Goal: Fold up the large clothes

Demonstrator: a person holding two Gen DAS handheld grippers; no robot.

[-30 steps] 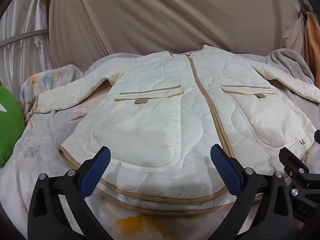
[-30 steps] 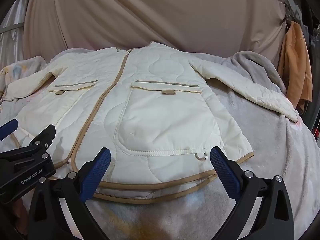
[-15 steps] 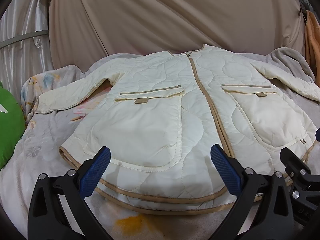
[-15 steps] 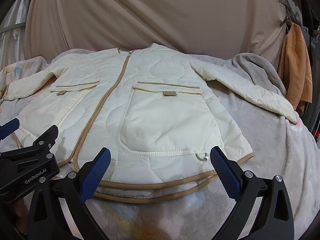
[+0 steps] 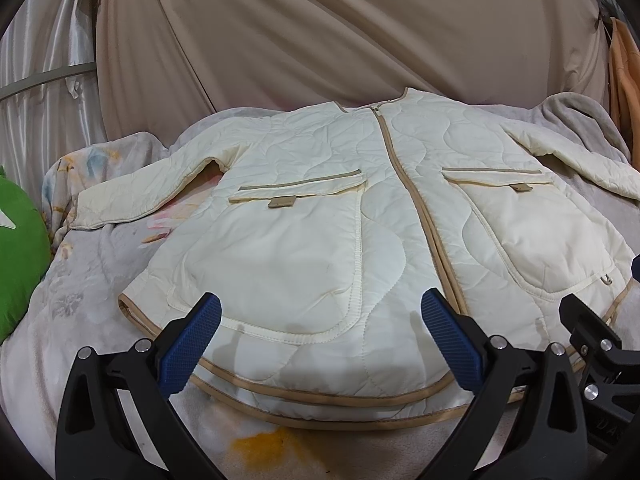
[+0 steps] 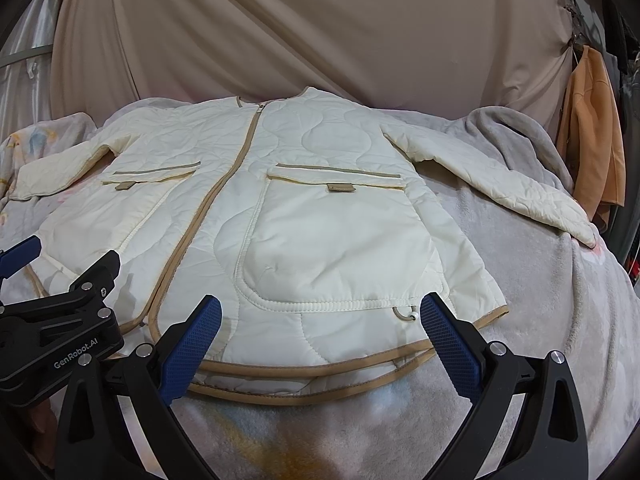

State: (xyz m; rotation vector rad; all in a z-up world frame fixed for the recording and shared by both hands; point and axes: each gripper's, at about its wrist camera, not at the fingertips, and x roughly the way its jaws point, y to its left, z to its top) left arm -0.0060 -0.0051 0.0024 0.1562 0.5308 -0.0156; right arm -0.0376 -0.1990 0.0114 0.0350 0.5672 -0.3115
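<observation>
A cream quilted jacket [image 5: 320,232] with tan trim and a zipped front lies flat, front up, on a bed, both sleeves spread out; it also shows in the right wrist view [image 6: 320,224]. My left gripper [image 5: 320,336] is open and empty, hovering over the left half of the hem. My right gripper [image 6: 320,336] is open and empty over the right half of the hem, near the pocket drawcord [image 6: 406,314]. Each gripper sees the other at its side.
The jacket lies on a grey blanket [image 6: 540,280] over the bed. A green cushion [image 5: 20,256] sits at the left edge. A beige curtain [image 5: 320,40] hangs behind. An orange garment [image 6: 592,132] hangs at the right.
Both grippers have drifted slightly back from the jacket and stayed open. The jacket has not moved.
</observation>
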